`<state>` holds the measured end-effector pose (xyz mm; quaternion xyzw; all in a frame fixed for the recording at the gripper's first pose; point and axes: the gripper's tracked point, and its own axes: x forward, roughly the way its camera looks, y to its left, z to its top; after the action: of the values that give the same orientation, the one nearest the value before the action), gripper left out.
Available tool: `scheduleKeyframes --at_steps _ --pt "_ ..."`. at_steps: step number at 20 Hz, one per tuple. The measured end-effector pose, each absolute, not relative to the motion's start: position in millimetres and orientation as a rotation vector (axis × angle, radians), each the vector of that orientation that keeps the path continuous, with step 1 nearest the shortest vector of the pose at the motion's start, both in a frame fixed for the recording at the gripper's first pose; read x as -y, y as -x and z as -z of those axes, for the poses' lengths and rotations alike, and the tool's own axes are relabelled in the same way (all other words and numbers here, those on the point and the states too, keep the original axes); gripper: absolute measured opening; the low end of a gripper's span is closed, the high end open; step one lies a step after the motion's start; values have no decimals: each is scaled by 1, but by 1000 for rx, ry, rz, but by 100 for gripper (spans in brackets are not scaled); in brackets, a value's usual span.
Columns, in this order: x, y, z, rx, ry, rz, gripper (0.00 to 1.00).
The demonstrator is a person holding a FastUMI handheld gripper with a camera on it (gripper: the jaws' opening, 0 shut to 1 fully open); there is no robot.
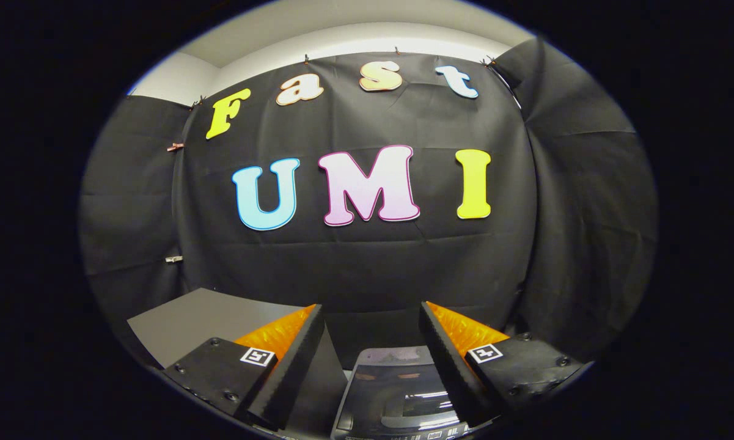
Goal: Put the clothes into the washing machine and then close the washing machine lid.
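Claw point(371, 333) held high and level, aimed at booth wall, fingers spread wide apart, nothing between them. Washing machine point(397, 391) sits low between fingers, just below tips; glossy dark lid point(403, 382) looks down, though hard to be sure. No clothes visible here, so can't judge loading step. Grey table point(189, 321) beyond left finger. Likely either start or finish.
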<state>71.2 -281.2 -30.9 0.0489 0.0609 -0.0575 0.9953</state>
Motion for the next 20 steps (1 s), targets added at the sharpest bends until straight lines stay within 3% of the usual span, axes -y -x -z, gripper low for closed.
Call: scheduleKeyframes --at_steps 20 --pt "245 -72 24 -136 -63 102 99"
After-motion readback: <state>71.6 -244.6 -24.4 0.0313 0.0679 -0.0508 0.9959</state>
